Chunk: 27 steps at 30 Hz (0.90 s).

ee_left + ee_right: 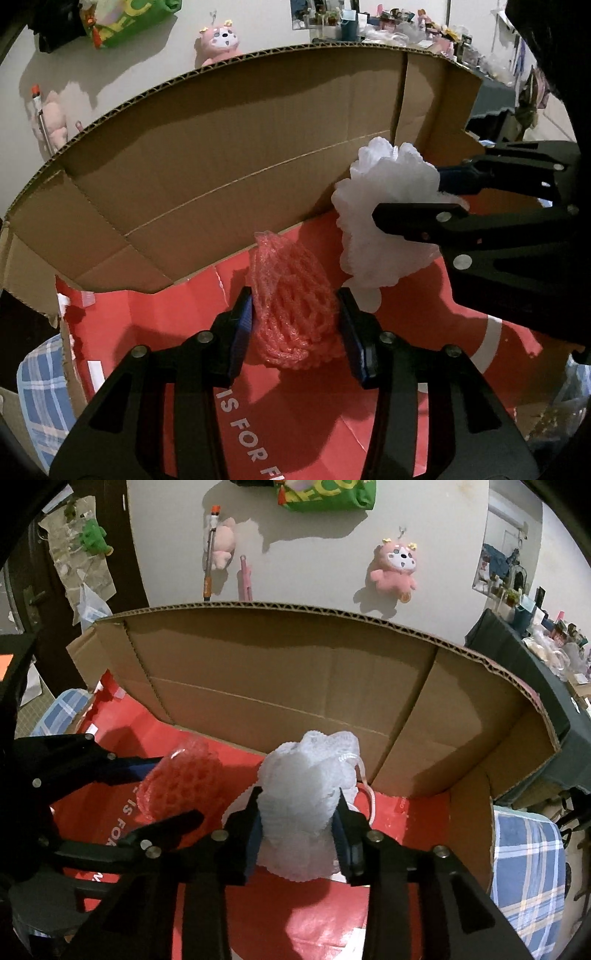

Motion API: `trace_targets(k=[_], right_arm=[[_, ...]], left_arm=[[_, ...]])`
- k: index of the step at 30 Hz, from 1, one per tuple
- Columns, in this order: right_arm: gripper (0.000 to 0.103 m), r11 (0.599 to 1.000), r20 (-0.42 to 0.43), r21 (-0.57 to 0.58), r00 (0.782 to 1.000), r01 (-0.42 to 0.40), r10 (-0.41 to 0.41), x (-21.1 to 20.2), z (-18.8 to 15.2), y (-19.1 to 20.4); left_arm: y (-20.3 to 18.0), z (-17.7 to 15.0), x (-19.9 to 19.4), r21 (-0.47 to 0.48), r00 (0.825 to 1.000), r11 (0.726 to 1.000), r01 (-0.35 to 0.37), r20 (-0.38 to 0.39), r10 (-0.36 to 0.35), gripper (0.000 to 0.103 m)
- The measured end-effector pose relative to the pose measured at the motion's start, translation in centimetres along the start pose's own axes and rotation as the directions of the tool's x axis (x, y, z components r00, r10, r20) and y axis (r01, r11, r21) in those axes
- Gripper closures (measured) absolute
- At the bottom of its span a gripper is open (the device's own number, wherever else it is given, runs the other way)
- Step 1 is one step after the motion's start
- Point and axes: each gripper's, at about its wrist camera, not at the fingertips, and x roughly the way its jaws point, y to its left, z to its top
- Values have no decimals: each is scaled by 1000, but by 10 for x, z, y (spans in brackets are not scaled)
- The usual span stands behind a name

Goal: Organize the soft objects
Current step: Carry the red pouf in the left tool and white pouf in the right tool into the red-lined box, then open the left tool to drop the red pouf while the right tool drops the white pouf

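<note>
Grippers side by side over the open brown cardboard box (295,672) w/ red paper liner: our left gripper (295,325) has its jaws around the pink foam net sleeve (291,306), long axis running away from us. Our right gripper (297,834) likewise brackets the white foam net bundle (310,794), pads touching both. Back wall stands close ahead; free red floor lies below.

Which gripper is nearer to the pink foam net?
Left. The left gripper has the pink foam net between its jaws; the right gripper is beside it, around the white foam net.
</note>
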Motion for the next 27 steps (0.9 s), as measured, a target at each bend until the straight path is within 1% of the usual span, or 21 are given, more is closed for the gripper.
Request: trace_targets(k=[4, 5, 6, 9, 10, 12, 13, 15, 18, 27], right_arm=[[60, 1000, -8, 1, 1000, -2, 2, 1, 2, 0], [59, 1000, -9, 0, 1000, 1, -1, 1, 2, -1], [57, 1000, -10, 1, 1000, 2, -2, 2, 3, -2], [51, 1000, -13, 10, 1000, 0, 0, 2, 2, -4], [50, 1000, -13, 10, 1000, 2, -2, 2, 2, -4], [44, 1000, -15, 10, 1000, 10, -10, 1, 2, -5], [43, 1000, -15, 11, 1000, 11, -11, 2, 2, -6], [39, 1000, -16, 13, 1000, 18, -17, 1, 2, -8], [32, 1000, -20, 19, 1000, 19, -18, 1, 2, -11], [26, 999, -25, 47, 999, 27, -26, -2, 0, -20]], left_arm=[[-2, -1, 2, -1, 1000, 1000, -5, 6, 5, 53], [-1, -1, 3, -6, 1000, 1000, -4, 5, 4, 50], [0, 0, 4, -10, 1000, 1000, -1, 4, 1, 44], [0, -1, 3, -13, 1000, 1000, 1, 9, 0, 38], [0, -2, 1, -12, 1000, 1000, -3, 17, 3, 37], [0, -2, 1, -12, 1000, 1000, -6, 17, 6, 36], [0, -3, 0, -15, 1000, 1000, -10, 15, 10, 36], [2, -4, 0, -18, 1000, 1000, -11, 14, 11, 31], [4, -4, -1, -15, 999, 1000, -27, 18, 28, 30], [12, -3, -6, -39, 999, 999, -14, 29, 16, 28]])
